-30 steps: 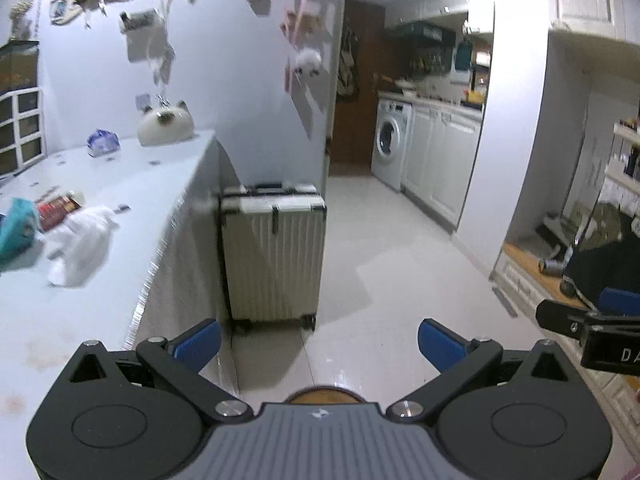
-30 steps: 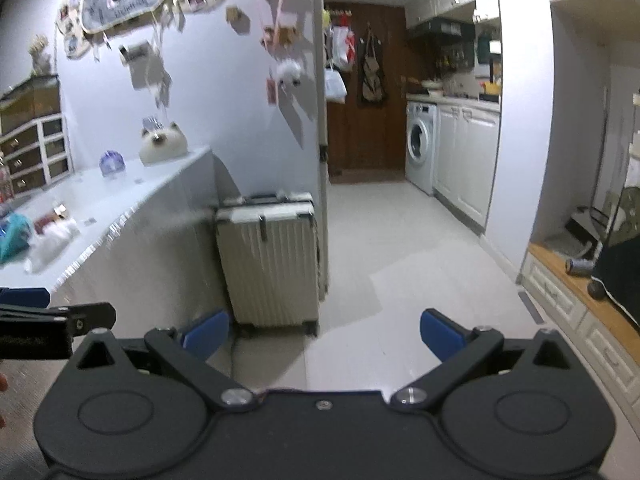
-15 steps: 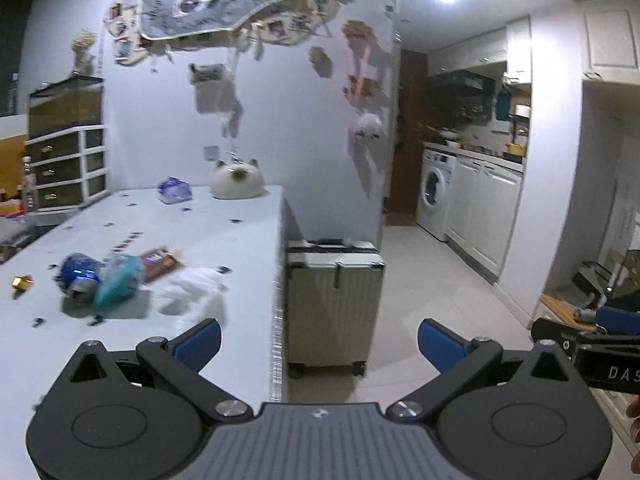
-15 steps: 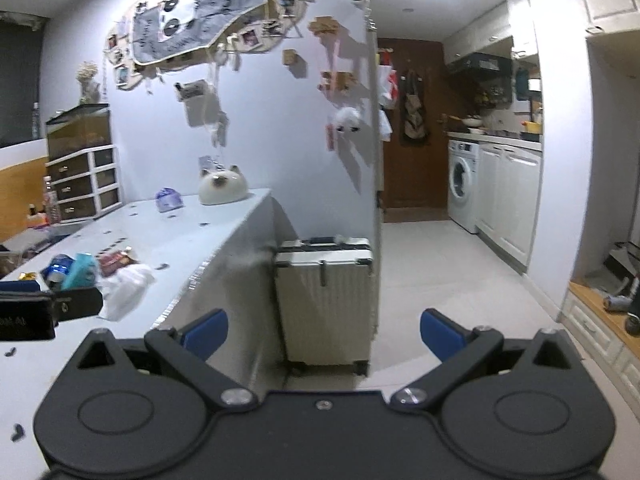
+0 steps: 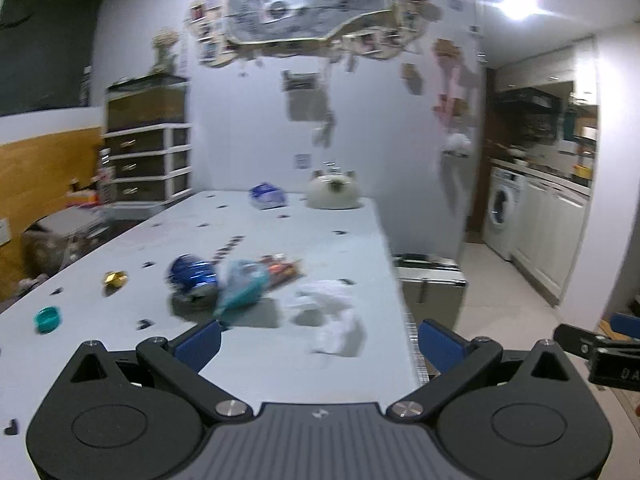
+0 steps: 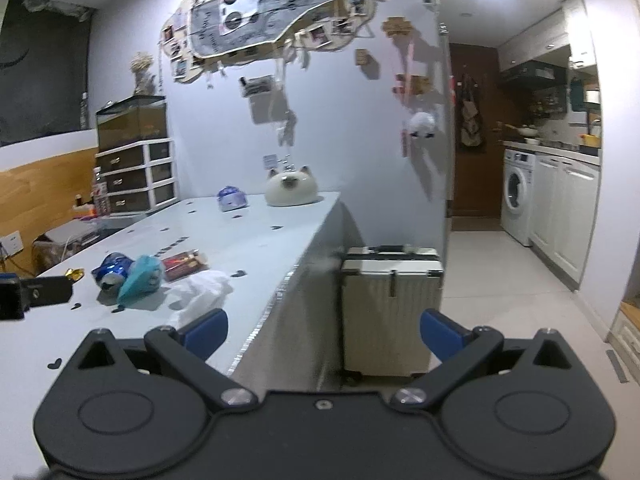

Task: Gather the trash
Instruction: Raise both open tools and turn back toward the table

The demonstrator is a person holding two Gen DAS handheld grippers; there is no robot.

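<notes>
left wrist view: left gripper (image 5: 318, 340) and right gripper (image 6: 323, 330), jaws apart, empty; approach step, next reach crumpled tissue (image 5: 334, 312) mid-frame.

Cream suitcase (image 6: 392, 312) beside table (image 6: 256, 248)

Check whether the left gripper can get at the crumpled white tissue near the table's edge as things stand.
Probably yes. The left gripper is open and empty, and the crumpled white tissue lies just ahead of it on the table, with nothing between them.
</notes>
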